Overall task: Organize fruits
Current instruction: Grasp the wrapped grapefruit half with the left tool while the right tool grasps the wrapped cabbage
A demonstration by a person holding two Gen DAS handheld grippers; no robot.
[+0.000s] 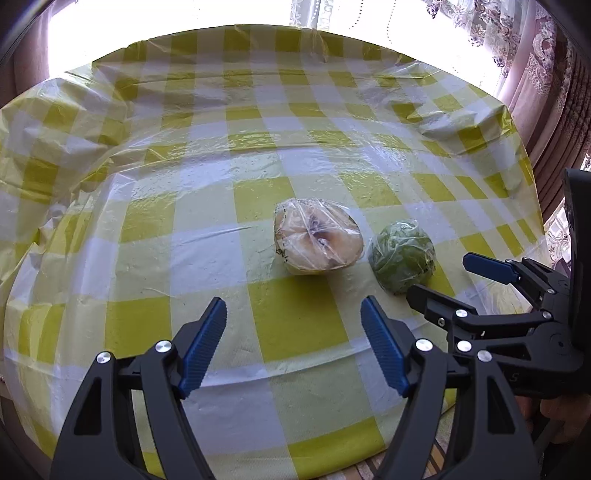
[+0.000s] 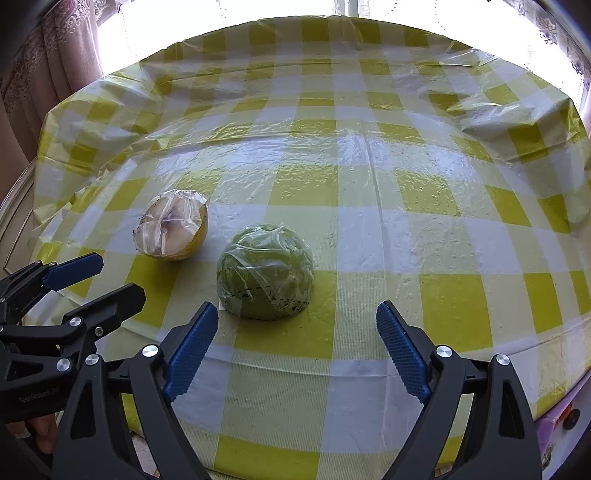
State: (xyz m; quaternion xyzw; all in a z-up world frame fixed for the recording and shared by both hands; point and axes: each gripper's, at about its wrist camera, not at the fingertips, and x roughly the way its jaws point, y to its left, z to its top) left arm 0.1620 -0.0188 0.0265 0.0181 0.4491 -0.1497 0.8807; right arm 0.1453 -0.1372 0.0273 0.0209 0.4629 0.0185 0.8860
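Checked yellow tablecloth (image 1: 295, 321) carries a wrapped cut fruit (image 1: 317, 240), with a wrapped green fruit (image 2: 265, 271) just beside it at three o'clock. Left gripper (image 1: 293, 325) and right gripper (image 2: 297, 328) both gape wide, holding nothing.

This looks like a home dining room. A round table (image 2: 369, 229) wears a yellow-and-white checked plastic cloth (image 1: 229, 155), creased along its far edge. Just behind that edge, lace-patterned curtains (image 1: 532, 55) hang by a bright window (image 2: 240, 14).

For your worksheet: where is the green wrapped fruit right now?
In the right wrist view, the green wrapped fruit sits on the checked tablecloth, just ahead of the open right hand-held gripper, right of the cut yellow fruit.
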